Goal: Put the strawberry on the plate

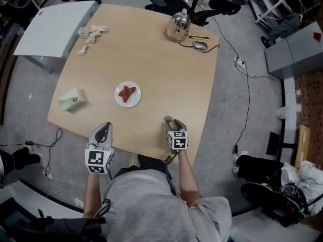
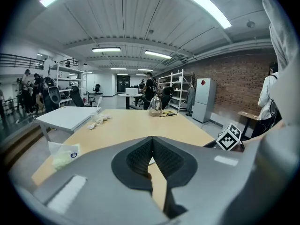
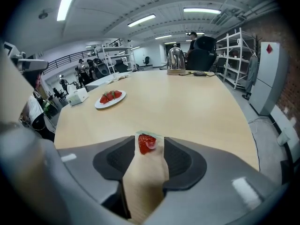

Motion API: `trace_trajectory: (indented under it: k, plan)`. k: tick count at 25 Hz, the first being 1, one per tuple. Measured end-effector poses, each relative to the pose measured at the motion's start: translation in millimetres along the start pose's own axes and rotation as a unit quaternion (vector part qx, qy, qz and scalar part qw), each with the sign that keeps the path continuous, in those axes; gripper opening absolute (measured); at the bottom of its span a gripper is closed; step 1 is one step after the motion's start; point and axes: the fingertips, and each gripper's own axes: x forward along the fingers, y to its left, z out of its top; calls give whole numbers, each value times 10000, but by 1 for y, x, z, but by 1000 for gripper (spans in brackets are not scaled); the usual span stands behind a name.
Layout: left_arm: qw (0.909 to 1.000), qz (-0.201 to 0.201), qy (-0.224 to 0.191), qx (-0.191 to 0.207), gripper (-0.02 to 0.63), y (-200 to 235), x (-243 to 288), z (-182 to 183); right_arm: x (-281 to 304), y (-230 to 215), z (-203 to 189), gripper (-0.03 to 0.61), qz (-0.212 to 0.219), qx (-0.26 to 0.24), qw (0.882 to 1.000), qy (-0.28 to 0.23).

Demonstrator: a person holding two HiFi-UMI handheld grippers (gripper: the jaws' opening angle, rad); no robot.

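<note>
At table (image 1: 166, 69) edge | right hand-held gripper (image 3: 149, 140) jaws apart | strawberry (image 3: 146, 144) between

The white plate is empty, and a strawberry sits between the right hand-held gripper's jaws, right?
No: the plate already holds strawberries, as the right gripper view shows. A strawberry does sit between the right hand-held gripper's jaws.

My right gripper (image 1: 170, 121) is grey with black ribbed pads (image 3: 180, 161). The strawberry (image 3: 146, 143) between them is bright red with a pale green cap. Its marker cube (image 1: 177, 140) carries black-and-white squares. The table (image 1: 151, 59) is pale wood. The plate (image 1: 119, 101) near its middle is white, its berries (image 1: 126, 92) red. At the far edge stands a silvery kettle (image 1: 178, 25), and at the left edge lies a pale green tissue pack (image 1: 70, 99).
</note>
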Motion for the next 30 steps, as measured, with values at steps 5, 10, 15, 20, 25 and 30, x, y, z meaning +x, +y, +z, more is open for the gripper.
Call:
trace_trajectory:
  k: [5, 10, 15, 20, 25, 30]
  plan:
    - [10000, 12, 52, 0, 20, -1, 6, 1, 7, -2, -1, 207, 64, 10, 9999, 78]
    - [10000, 7, 65, 16, 20, -3, 13, 2, 13, -1, -2, 207, 129, -12, 9998, 121]
    - [9999, 67, 89, -3, 20, 0, 15, 5, 15, -4, 2, 167, 126, -35, 9998, 149]
    - [9999, 101, 107, -26, 20, 2, 16, 5, 16, -6, 4, 150, 125, -37, 9998, 165]
    - [9999, 99, 86, -33, 20, 2, 17, 7, 17, -5, 6, 147, 140, -2, 9997, 177]
    - [9999, 98, 90, -44, 20, 4, 18, 6, 18, -5, 9, 146, 136, -42, 9998, 136]
